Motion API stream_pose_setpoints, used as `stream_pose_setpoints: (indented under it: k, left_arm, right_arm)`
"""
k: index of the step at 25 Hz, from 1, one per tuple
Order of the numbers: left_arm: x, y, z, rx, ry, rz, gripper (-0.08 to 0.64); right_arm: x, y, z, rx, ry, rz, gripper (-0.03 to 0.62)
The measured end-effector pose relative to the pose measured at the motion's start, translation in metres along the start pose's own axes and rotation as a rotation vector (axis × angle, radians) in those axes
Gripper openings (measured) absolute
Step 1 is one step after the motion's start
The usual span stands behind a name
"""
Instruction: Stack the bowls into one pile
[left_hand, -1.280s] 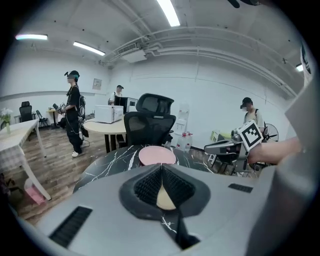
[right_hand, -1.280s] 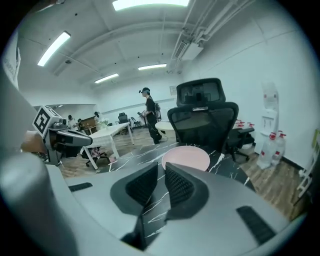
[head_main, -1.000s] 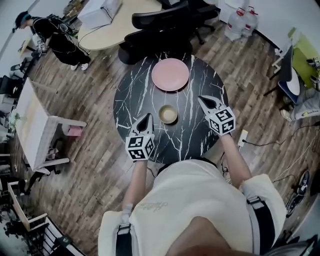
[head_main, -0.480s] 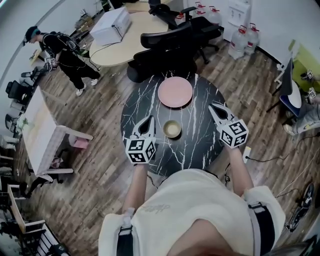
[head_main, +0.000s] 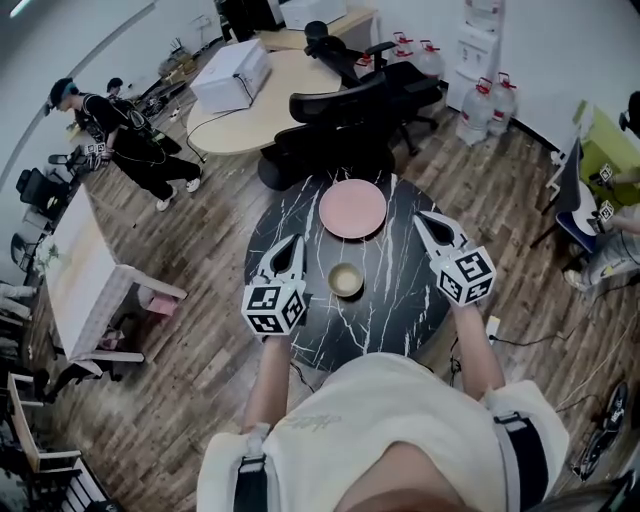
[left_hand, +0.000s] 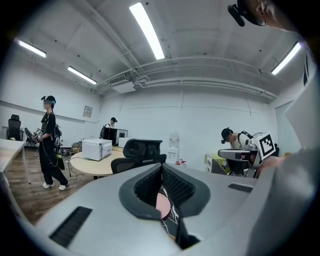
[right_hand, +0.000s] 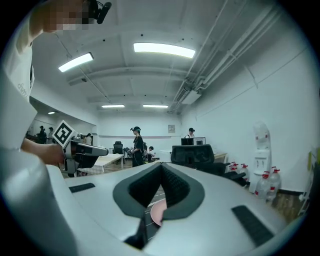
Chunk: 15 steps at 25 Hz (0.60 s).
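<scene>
On the round black marble table (head_main: 390, 310) a wide pink bowl (head_main: 352, 208) lies at the far side. A small tan bowl (head_main: 345, 279) sits alone at the middle. My left gripper (head_main: 297, 241) hangs in the air left of the small bowl, jaws shut and holding nothing. Off to the right my right gripper (head_main: 419, 216) is also shut and holds nothing. Both point level, well above the table. In the left gripper view the left gripper (left_hand: 161, 168) shows a sliver of the pink bowl (left_hand: 163, 206) below its pads. The right gripper (right_hand: 161, 167) frames the pink bowl (right_hand: 156, 215) likewise.
Black office chairs (head_main: 345, 110) stand just behind the table, beyond them a round wooden table (head_main: 260, 105) with a white box (head_main: 232, 72). Water jugs (head_main: 500, 95) line the far right wall. A white table (head_main: 75, 265) is at left, people (head_main: 125, 140) near it.
Both grippers have risen well above the table, still shut and with nothing held. The head view has tipped up, showing more of the room. The bowls have not moved.
</scene>
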<state>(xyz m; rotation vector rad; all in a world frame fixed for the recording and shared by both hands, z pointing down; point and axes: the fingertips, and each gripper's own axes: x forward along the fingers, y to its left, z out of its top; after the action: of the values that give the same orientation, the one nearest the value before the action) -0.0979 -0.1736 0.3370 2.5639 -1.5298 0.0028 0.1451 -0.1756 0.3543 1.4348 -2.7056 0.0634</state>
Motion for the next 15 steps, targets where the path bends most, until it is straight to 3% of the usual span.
stream_pose_setpoints:
  k: [15]
  left_arm:
    - [-0.003,0.009,0.047,0.05,-0.086,-0.002,0.02]
  right_arm:
    - [-0.012,0.002,0.063,-0.102,-0.082,-0.026,0.005]
